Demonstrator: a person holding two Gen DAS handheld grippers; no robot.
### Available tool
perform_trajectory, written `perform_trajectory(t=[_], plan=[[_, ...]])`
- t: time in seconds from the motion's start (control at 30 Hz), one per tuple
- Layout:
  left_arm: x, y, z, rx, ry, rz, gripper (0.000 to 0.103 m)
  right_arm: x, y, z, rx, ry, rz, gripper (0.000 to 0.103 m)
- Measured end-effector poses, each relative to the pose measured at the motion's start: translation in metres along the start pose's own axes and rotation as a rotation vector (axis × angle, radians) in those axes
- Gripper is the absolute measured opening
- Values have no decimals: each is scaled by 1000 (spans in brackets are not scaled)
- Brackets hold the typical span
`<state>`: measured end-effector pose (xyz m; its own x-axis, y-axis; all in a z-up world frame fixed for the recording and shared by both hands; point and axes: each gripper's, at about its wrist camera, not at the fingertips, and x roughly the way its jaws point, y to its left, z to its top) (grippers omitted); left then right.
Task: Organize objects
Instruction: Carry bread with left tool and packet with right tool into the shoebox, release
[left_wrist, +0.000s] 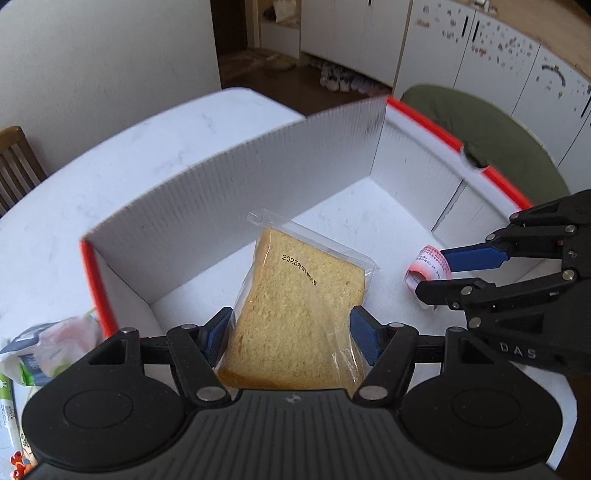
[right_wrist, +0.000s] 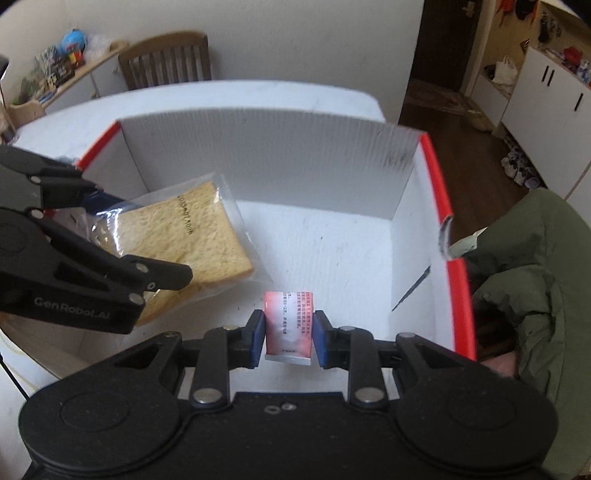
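Note:
My left gripper (left_wrist: 290, 332) is shut on a slice of bread in a clear bag (left_wrist: 295, 306) and holds it over the open white box with red rims (left_wrist: 229, 192). The bread also shows in the right wrist view (right_wrist: 199, 236), with the left gripper (right_wrist: 122, 240) at the left. My right gripper (right_wrist: 289, 334) is shut on a small red and white packet (right_wrist: 289, 321) above the box floor (right_wrist: 332, 251). In the left wrist view the right gripper (left_wrist: 439, 271) holds the packet (left_wrist: 424, 264) to the right of the bread.
The box stands on a white table (left_wrist: 110, 162). Soft packets (left_wrist: 44, 347) lie left of the box. A green jacket (right_wrist: 535, 266) hangs over a seat to the right. A wooden chair (right_wrist: 166, 62) stands behind the table.

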<state>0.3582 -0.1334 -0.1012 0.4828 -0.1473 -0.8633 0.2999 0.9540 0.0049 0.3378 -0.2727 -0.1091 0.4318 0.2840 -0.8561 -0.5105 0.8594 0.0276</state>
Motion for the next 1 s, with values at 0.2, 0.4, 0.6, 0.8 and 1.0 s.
perform_trajectory(t=[0.2, 0.4, 0.6, 0.8, 1.0], plan=[[16, -1, 1, -7, 72, -8, 68, 11, -5, 0, 7, 40, 10, 27], [26, 1, 5, -20, 136, -22, 69, 9, -7, 0, 5, 48, 21, 27], [24, 1, 4, -25, 130, -49, 72, 0, -12, -2, 17, 33, 50, 28], [8, 2, 3, -40, 68, -82, 79, -19, -16, -4, 30, -18, 73, 29], [-21, 7, 0, -85, -23, -111, 85, -44, -15, -6, 38, -85, 82, 30]])
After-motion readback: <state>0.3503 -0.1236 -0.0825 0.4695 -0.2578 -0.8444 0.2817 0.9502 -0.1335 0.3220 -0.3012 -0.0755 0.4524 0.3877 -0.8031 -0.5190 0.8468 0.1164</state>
